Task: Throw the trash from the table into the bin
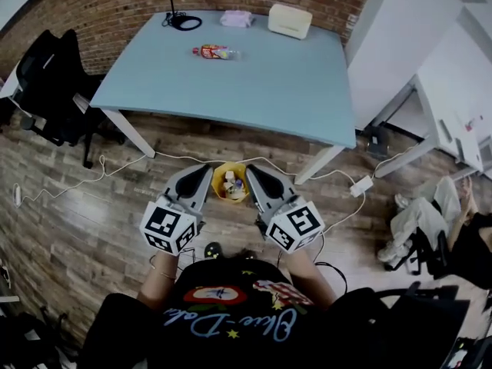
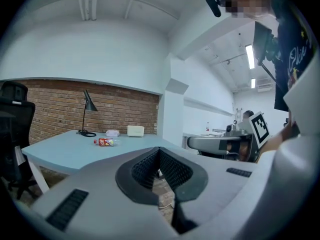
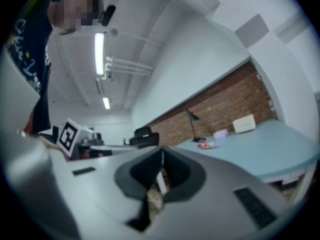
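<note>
Both the left gripper point(image 1: 206, 170) and the right gripper point(image 1: 250, 169) have fingers pressed together, empty, so the lying bottle point(image 1: 216, 51) on the surface point(image 1: 292, 91) may roll away if pushed like that.

Pale cursive script on the person's black shirt point(image 1: 231, 323) — too distorted to read, bottle point(image 1: 216, 51) label illegible.

Bottle point(image 1: 216, 51) lying on table point(image 1: 292, 91); yellow bin point(image 1: 218, 187), seemingly part-full
</note>
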The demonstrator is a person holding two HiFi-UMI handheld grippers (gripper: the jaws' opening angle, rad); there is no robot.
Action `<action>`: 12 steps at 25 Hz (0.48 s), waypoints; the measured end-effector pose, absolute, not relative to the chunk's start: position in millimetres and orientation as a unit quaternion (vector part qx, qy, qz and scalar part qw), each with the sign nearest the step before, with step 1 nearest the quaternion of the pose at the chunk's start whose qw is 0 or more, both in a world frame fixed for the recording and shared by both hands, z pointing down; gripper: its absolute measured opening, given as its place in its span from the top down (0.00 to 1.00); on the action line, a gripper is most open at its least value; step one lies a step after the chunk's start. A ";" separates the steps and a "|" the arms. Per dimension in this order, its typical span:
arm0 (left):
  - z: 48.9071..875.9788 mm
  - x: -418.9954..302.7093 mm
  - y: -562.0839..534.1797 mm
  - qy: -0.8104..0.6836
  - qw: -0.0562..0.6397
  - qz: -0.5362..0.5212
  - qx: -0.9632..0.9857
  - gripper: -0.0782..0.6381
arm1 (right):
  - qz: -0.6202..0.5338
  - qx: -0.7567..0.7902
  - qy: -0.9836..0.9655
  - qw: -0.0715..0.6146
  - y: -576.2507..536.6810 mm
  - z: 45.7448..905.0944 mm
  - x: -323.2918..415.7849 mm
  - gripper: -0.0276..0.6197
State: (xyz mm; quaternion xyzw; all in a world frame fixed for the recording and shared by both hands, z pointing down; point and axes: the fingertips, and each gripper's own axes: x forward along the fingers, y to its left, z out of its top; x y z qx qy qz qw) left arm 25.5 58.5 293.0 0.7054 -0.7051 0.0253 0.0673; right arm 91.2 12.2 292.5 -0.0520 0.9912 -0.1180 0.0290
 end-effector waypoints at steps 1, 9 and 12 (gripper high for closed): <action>292.7 27.0 58.8 -0.708 0.067 0.025 0.702 0.88 | -0.115 -0.050 0.992 0.022 11.5 294.8 92.2 0.95; 300.8 33.7 76.0 -0.737 0.073 0.025 0.672 0.88 | -0.116 -0.037 0.993 0.005 0.6 307.6 104.6 0.95; 302.7 28.2 82.0 -0.746 0.076 0.024 0.661 0.88 | -0.117 -0.037 0.992 0.001 -3.9 311.5 103.3 0.95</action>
